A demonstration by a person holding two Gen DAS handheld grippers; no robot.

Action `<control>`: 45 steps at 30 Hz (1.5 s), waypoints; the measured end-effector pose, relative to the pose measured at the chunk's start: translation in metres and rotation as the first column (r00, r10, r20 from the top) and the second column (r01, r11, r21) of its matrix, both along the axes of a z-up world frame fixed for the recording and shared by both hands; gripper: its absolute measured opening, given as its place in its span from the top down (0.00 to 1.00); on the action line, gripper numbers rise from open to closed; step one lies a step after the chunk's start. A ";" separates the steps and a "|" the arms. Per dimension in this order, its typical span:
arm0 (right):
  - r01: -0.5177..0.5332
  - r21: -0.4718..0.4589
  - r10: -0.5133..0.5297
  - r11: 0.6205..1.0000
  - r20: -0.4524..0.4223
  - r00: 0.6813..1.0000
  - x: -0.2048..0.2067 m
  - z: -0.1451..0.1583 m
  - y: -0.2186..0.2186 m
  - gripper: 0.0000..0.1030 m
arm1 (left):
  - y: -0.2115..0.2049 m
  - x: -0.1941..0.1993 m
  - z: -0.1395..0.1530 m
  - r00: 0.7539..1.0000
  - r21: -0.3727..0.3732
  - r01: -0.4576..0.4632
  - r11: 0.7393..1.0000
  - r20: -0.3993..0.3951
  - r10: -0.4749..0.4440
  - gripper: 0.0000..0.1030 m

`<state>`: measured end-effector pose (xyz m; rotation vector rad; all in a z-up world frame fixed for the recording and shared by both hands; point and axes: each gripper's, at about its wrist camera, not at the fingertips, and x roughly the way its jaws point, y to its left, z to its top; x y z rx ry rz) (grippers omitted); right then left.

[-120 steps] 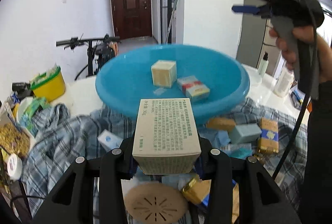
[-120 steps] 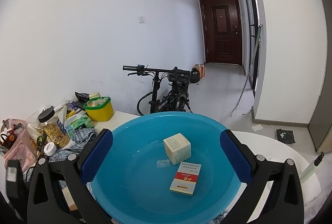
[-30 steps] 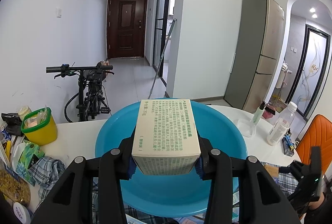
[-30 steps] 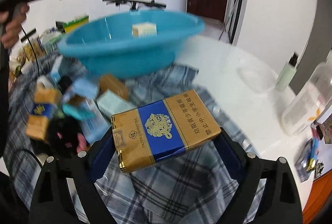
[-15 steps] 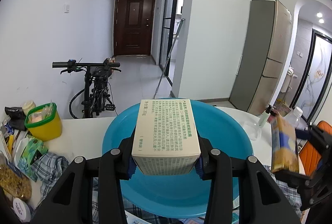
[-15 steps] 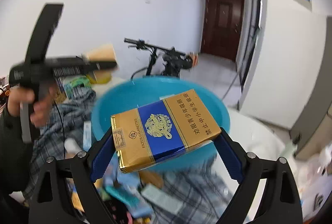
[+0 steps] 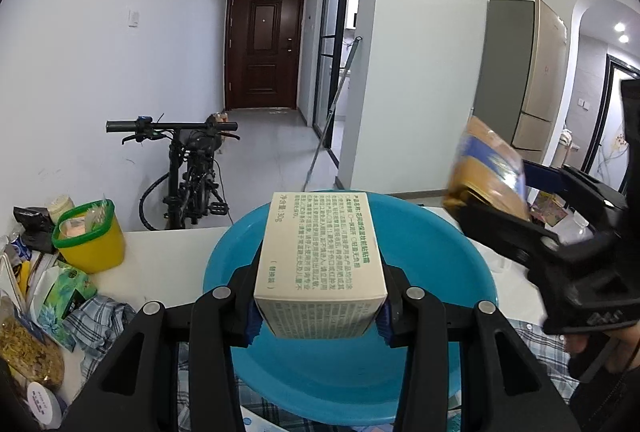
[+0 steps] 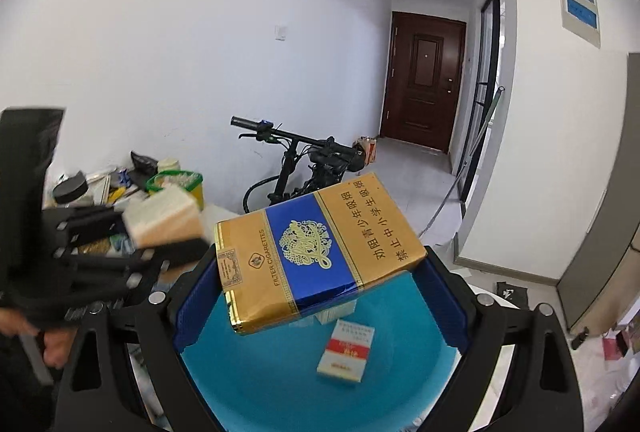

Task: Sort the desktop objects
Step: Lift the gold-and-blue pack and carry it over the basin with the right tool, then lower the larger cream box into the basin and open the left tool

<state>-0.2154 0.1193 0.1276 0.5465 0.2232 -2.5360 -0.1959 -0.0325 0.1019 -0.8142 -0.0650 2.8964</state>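
My left gripper (image 7: pixel 318 316) is shut on a cream box with green print (image 7: pixel 320 260) and holds it above the near rim of the blue basin (image 7: pixel 460 264). My right gripper (image 8: pixel 320 296) is shut on a gold and blue cigarette pack (image 8: pixel 316 252) and holds it over the blue basin (image 8: pixel 280 384). A red and white cigarette pack (image 8: pixel 346 354) lies inside the basin, and another box is partly hidden behind the held pack. The right gripper with its pack (image 7: pixel 488 168) shows at the right of the left wrist view. The left gripper with its box (image 8: pixel 164 220) shows blurred at the left of the right wrist view.
A yellow tub with a green rim (image 7: pixel 86 236), packets and a jar (image 7: pixel 28 352) crowd the table's left side on a checked cloth (image 7: pixel 100 320). A bicycle (image 7: pixel 188 168) stands behind the white table (image 7: pixel 160 260). A bottle (image 7: pixel 576 228) stands at the right.
My right gripper has carried the gold and blue pack up from the table's right side to above the basin, close beside the left gripper. The left gripper has held its box nearly still.
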 end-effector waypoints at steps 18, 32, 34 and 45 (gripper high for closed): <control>-0.027 -0.100 0.037 0.995 0.097 0.995 -0.023 -0.015 0.022 0.11 | 0.024 -0.025 -0.039 0.997 -0.086 -0.009 0.996 0.072 0.015 0.56; -0.024 -0.062 0.031 0.998 0.123 0.992 -0.027 -0.024 0.016 0.11 | 0.020 -0.022 -0.036 0.998 -0.067 -0.014 0.998 0.064 0.019 0.56; -0.013 -0.059 0.020 0.998 0.120 0.993 -0.027 -0.023 0.017 0.11 | 0.019 -0.023 -0.037 0.997 -0.069 -0.013 0.998 0.070 0.018 0.56; -0.007 -0.059 0.013 0.998 0.113 0.993 -0.026 -0.021 0.017 0.11 | 0.020 -0.025 -0.039 0.997 -0.071 -0.018 0.997 0.077 0.024 0.56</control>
